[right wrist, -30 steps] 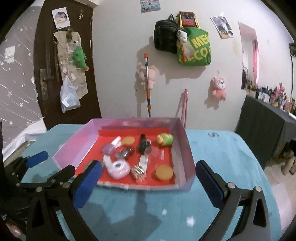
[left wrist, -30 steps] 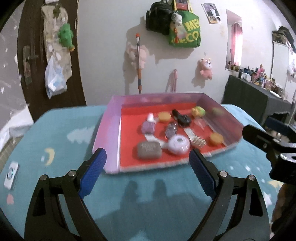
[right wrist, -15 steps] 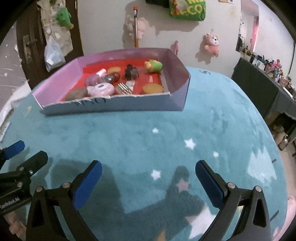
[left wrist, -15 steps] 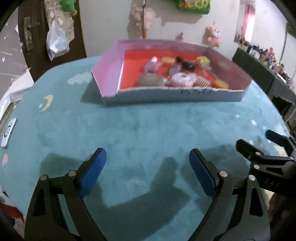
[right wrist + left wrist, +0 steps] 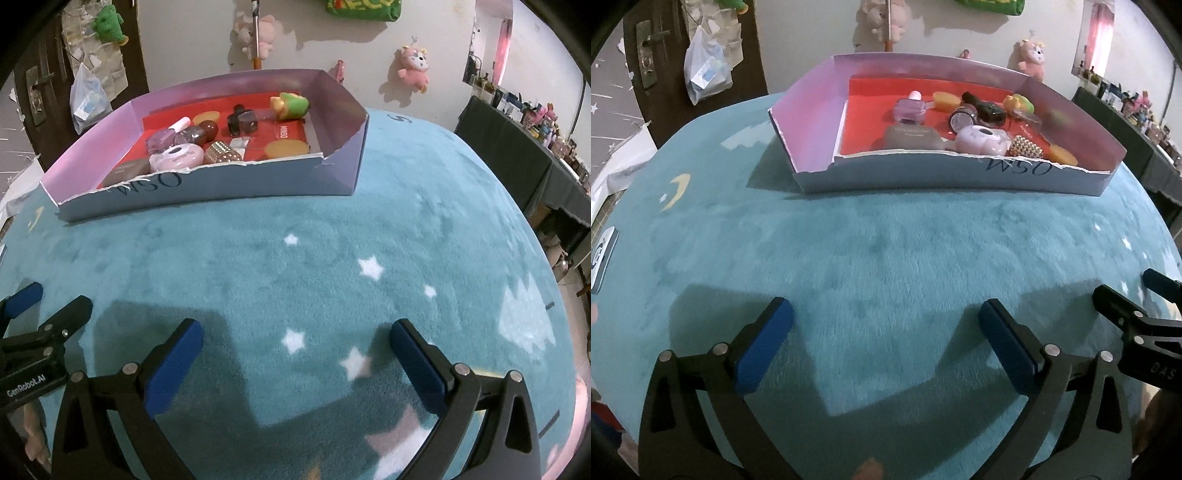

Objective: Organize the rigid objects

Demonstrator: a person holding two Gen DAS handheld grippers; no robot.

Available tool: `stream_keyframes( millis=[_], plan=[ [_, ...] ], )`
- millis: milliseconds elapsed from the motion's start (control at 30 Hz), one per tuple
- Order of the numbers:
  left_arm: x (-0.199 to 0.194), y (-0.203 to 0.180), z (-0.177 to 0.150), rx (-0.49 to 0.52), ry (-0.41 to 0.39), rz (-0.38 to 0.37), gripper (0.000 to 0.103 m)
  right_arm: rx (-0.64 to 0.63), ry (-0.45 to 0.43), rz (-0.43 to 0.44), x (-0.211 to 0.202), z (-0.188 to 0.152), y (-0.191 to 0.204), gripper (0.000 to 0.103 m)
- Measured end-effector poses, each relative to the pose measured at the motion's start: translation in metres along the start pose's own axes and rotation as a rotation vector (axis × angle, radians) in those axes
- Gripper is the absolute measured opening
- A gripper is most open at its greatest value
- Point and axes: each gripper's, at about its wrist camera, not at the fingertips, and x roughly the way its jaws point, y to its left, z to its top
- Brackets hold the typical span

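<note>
The fingers of the left gripper [image 5: 885,343] stand wide apart with nothing between them, low over the teal blanket [image 5: 886,251] that covers the surface. The right gripper [image 5: 295,350] matches it: fingers spread, empty, at much the same height on the near side. Each tool shows at the edge of the other's view, so they sit side by side and well short of the box [image 5: 229,188]. Judged from this pose, both are parked clear of the work, not reaching for anything.

The box is the landmark. It is a shallow cardboard tray with lilac walls, a torn front wall and a red floor, standing on the far part of the blanket. All the small rigid things in view lie inside it: a grey case [image 5: 912,136] at the front left, a round lilac compact [image 5: 979,139] just right of it, a beaded brush head [image 5: 1027,147] touching the compact, and an orange disc [image 5: 1062,155] in the front right corner. Behind them lie a pink nail-polish bottle [image 5: 910,109], a dark bottle [image 5: 984,107] and a yellow-green toy [image 5: 290,104] toward the back right.

No loose item shows on the blanket in front of the box. That fits things gathered in, or a box waiting to be sorted out; these views do not settle which.
</note>
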Motion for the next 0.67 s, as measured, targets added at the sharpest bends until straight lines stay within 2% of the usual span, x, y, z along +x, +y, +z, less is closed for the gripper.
stream_keyframes(
  millis=[667],
  plan=[
    [0.0011, -0.0004, 0.0008, -0.003, -0.003, -0.001, 0.103, -0.004, 0.005, 0.003, 0.0026, 0.0053, -0.0004, 0.103]
  ],
)
